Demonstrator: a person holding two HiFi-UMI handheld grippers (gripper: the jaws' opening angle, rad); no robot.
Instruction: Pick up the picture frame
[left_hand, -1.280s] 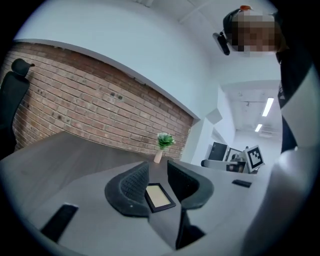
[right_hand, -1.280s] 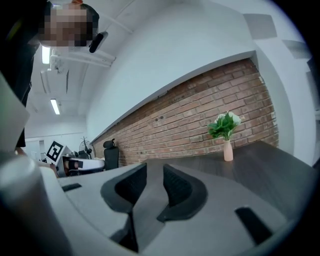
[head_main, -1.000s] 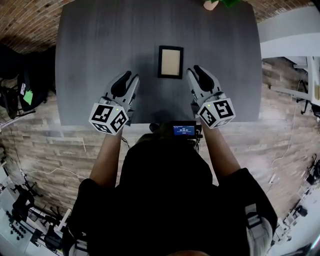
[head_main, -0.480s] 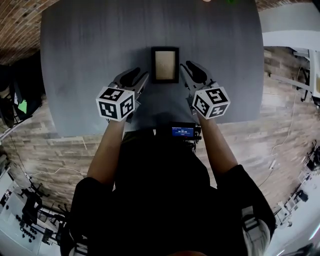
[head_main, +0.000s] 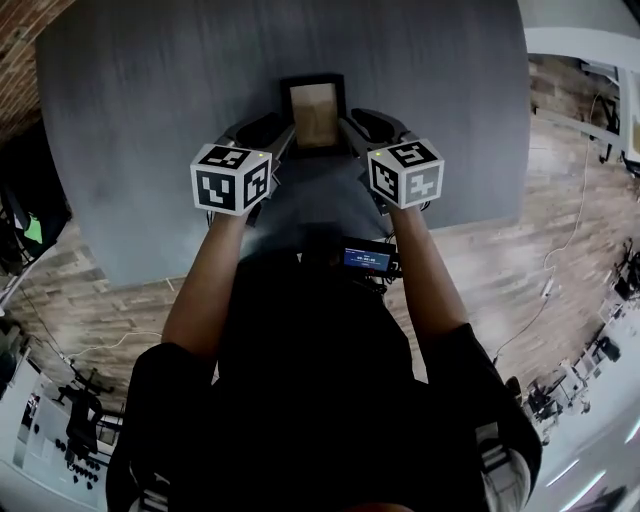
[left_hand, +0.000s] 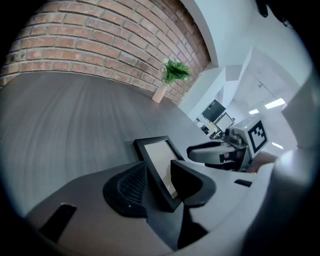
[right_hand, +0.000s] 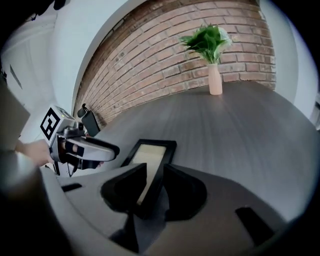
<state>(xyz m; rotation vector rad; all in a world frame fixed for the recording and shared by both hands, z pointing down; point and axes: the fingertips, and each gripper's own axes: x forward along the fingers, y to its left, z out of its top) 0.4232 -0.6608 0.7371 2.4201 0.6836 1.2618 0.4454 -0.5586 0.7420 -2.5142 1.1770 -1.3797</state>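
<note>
The picture frame (head_main: 313, 108), black-rimmed with a tan insert, is over the dark grey table (head_main: 150, 100), between my two grippers. My left gripper (head_main: 278, 133) is at the frame's left side. In the left gripper view the frame (left_hand: 159, 155) has its near rim filling the narrow gap of the left gripper (left_hand: 160, 187), with the jaws closed onto it. My right gripper (head_main: 350, 128) is at the right side; in the right gripper view the frame (right_hand: 147, 155) runs between the close-set jaws of the right gripper (right_hand: 154, 192). I cannot tell whether the frame touches the table.
A green plant in a pale vase (right_hand: 215, 80) stands at the table's far end by the brick wall (right_hand: 150, 50); the vase (left_hand: 160, 93) also shows in the left gripper view. The table's near edge (head_main: 200, 262) lies just behind the grippers.
Both grippers have moved forward and inward from beside the frame's near end to its two long sides, and the rims now sit between their jaws.
</note>
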